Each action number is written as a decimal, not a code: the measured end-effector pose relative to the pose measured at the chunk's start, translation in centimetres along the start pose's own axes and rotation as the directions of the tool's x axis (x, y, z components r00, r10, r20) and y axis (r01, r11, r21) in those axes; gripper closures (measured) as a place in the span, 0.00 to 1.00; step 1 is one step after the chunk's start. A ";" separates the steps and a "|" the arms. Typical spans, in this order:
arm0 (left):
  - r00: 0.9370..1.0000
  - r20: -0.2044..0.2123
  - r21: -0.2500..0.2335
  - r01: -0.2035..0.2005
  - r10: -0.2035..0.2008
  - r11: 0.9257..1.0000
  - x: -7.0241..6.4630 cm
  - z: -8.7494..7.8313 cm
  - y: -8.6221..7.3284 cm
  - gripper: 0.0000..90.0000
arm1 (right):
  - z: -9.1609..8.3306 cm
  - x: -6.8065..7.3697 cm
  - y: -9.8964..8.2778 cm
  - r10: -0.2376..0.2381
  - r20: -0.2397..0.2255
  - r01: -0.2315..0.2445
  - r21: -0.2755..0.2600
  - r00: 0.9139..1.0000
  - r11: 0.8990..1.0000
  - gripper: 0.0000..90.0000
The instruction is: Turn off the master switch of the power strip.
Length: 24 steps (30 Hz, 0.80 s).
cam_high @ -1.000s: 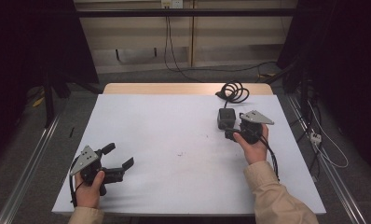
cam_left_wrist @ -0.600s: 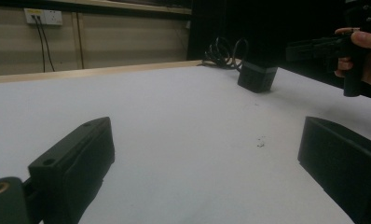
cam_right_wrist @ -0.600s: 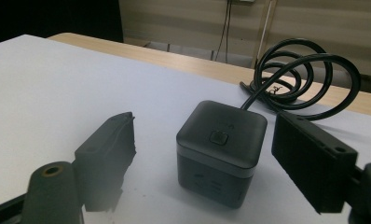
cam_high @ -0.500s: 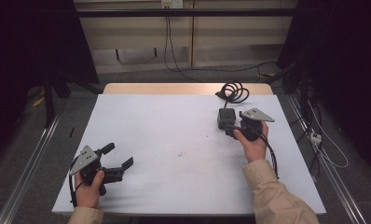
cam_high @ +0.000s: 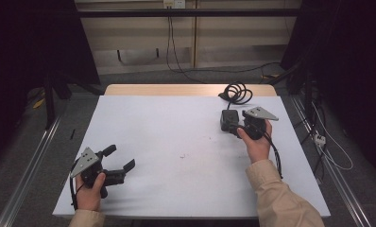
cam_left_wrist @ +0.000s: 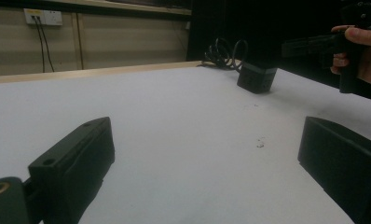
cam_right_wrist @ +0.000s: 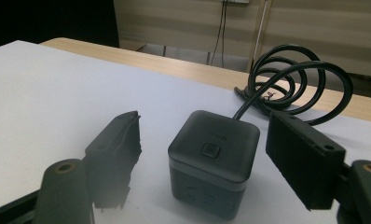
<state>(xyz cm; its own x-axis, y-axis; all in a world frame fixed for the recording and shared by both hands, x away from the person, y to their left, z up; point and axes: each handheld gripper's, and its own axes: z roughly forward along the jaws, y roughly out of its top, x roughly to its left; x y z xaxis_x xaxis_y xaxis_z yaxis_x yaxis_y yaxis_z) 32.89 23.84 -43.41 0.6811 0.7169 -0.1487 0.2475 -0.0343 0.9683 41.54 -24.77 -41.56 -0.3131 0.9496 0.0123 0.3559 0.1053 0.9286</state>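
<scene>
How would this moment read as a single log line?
right gripper: jaws just closing, either side of black cube, no grip | left gripper: open, idle

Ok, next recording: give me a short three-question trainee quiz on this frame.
1. True or false: the small black cube-shaped power box sits between the right gripper fingers, not yet pinched.
2. What lies behind the cube? A) coiled black cable B) red cup C) folded cloth
3. What does the left gripper hold?

Key: 1 true, with a gap on both sides in the right gripper view. 2 A. 3 Nothing; it is open over the white table.
</scene>
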 end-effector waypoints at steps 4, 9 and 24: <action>1.000 0.003 0.002 0.000 0.000 1.000 0.0 0.1 0.0 0.04 | 0.1 0.0 0.2 -0.003 -0.001 0.003 0.000 1.000 1.000 0.29; 1.000 0.003 0.004 -0.002 0.002 1.000 -0.1 0.1 0.0 0.04 | 0.3 0.0 0.4 -0.010 0.002 0.010 0.003 1.000 1.000 0.33; 1.000 0.000 0.005 -0.003 0.003 1.000 0.0 0.1 0.0 0.04 | 0.3 -0.1 0.9 -0.004 -0.029 0.005 0.014 1.000 1.000 0.51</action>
<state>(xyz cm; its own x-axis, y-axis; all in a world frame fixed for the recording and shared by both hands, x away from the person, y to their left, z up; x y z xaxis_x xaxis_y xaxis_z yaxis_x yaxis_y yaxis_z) 32.96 23.79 -43.44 0.6823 0.7165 -0.1456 0.2486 -0.0401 0.9678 42.14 -24.72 -40.80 -0.3397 0.9404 0.0187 0.3671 0.1142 0.9232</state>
